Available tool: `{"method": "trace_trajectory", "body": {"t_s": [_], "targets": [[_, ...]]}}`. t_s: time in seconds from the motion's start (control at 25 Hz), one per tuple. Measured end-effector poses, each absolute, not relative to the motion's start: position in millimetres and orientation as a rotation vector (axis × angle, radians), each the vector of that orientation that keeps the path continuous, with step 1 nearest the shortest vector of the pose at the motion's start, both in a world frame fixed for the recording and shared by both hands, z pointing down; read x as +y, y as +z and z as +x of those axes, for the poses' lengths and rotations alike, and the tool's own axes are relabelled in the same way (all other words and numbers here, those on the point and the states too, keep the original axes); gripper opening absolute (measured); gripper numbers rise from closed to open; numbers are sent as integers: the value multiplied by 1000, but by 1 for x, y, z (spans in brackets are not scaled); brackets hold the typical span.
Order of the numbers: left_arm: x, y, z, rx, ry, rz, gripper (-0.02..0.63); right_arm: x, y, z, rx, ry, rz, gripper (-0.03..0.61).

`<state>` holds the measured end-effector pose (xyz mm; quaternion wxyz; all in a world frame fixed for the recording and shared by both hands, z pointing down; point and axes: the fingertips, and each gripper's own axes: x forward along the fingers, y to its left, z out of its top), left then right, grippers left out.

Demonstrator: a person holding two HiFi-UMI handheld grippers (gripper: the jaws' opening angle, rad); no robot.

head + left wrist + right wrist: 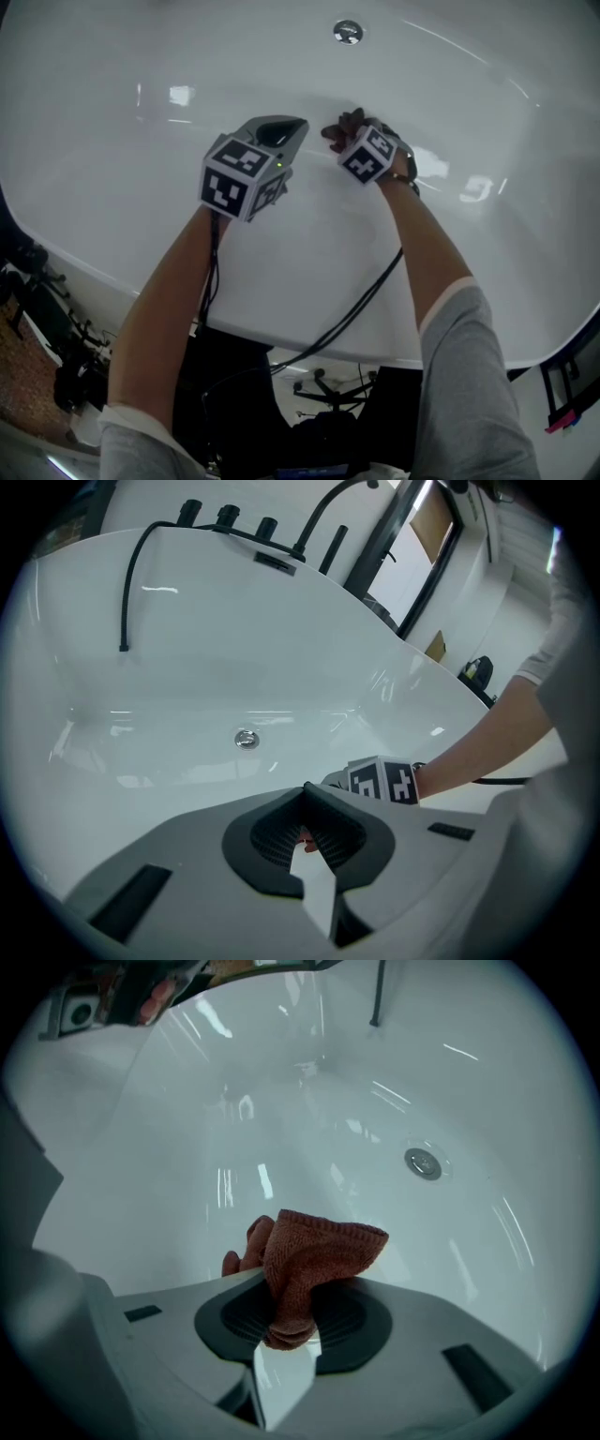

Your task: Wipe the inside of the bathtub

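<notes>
The white bathtub (pixel 122 197) fills the head view, with its round metal drain (pixel 348 31) at the top. My right gripper (pixel 354 134) is shut on a reddish-brown cloth (pixel 339 125) and holds it close against the tub's inner wall. In the right gripper view the cloth (pixel 314 1251) bunches out of the shut jaws, with the drain (pixel 423 1162) beyond it. My left gripper (pixel 281 131) hovers just left of the right one, shut and holding nothing. Its own view shows the closed jaw tips (pixel 306 790), the right gripper's marker cube (pixel 384 780) and the drain (pixel 246 739).
Black tap fittings (pixel 225 517) and a black hose (pixel 127 592) sit on the tub's far rim. A black cable (pixel 347 314) hangs over the near rim between my arms. A chair base (pixel 319 386) stands on the floor below. Clutter lies at the lower left (pixel 56 366).
</notes>
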<state>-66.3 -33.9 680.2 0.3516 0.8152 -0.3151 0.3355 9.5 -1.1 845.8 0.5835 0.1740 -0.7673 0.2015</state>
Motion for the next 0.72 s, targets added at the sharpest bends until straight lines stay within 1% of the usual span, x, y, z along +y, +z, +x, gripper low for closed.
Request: {"method": "trace_trajectory", "body": {"t_s": [0.16, 0.36, 0.52, 0.72], "targets": [[-36, 673, -64, -806, 857, 2121, 8, -25, 826, 15, -1865, 500, 506, 106], [-37, 676, -63, -795, 870, 2138, 8, -41, 844, 37, -1781, 491, 570, 106], [-37, 680, -69, -792, 861, 2124, 8, -34, 857, 26, -1744, 460, 549, 103], [-42, 680, -76, -814, 819, 2102, 8, -14, 862, 12, -1755, 522, 467, 103]]}}
